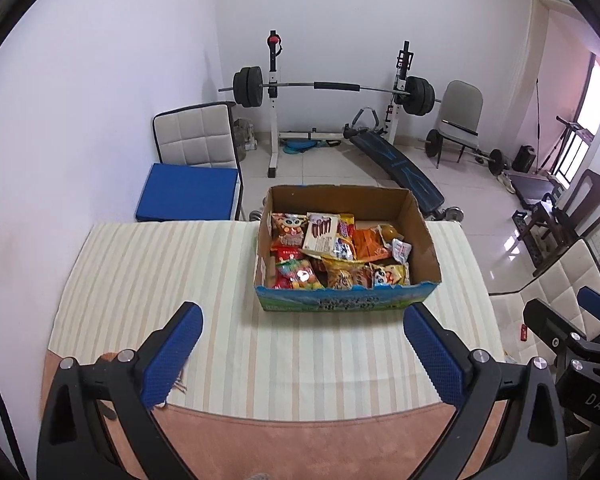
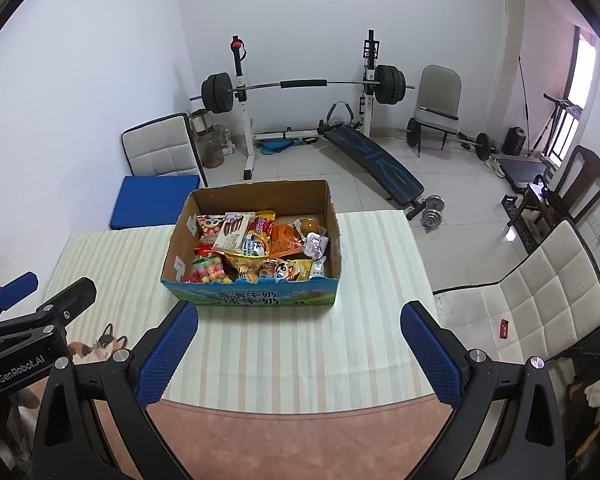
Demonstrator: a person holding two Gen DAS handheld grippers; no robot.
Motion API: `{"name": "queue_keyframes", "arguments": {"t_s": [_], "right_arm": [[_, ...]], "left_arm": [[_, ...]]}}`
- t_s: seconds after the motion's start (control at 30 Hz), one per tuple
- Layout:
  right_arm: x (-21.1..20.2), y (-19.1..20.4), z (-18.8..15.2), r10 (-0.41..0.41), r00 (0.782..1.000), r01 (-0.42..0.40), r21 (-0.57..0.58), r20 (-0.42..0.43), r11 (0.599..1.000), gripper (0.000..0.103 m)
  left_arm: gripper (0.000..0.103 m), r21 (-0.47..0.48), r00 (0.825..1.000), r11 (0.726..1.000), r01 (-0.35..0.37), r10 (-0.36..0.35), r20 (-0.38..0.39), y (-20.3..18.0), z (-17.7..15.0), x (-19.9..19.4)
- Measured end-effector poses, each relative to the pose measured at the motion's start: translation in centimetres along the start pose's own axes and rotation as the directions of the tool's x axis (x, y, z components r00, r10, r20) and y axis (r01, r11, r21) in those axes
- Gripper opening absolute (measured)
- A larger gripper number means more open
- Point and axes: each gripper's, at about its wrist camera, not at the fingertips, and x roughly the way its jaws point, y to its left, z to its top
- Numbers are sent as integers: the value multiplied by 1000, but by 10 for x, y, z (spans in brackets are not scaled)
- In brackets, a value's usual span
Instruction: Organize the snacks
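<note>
An open cardboard box [image 1: 346, 303] with a blue printed front stands on the striped cloth at the table's far side; it also shows in the right wrist view [image 2: 252, 298]. It holds several snack packets [image 1: 332, 252], among them a white chocolate-stick box [image 2: 234, 234] and an orange bag [image 2: 286, 238]. My left gripper [image 1: 302, 350] is open and empty, held above the table in front of the box. My right gripper [image 2: 298, 350] is open and empty, also short of the box. Each gripper shows at the edge of the other's view.
The table [image 1: 160, 272] carries a cream striped cloth over a pink mat [image 2: 292, 440]. A white padded chair [image 2: 540, 304] stands at the right. A chair with a blue cushion [image 1: 188, 196] stands beyond the table's far left. Weight rack and bench [image 1: 396, 164] fill the floor behind.
</note>
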Motion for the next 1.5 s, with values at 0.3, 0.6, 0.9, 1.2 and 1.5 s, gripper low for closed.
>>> {"name": "queue_keyframes", "arguments": {"t_s": [0.3,0.6,0.9,1.2,1.5], "right_arm": [[26,-3,10,-28,1000,28,7,-3,1000,103],[35,0,20,-41,999,41,-3,7,999,103],[38,-1,23,-38,999,38,-3,8,999,103],[41,0,25,-40,999,40,-1,-1,999,103],[42,-5,21,-50,999,50,11,-2,999,103]], "left_arm": [[103,21,1000,1000,-23,23,13,-2,8,20],[103,19,1000,999,-28,28,5,-2,14,34],[103,23,999,999,-34,34,10,-2,16,35],[103,19,1000,999,-30,30,3,-4,16,38],[103,14,1000,1000,-27,27,-1,-4,15,38]]}}
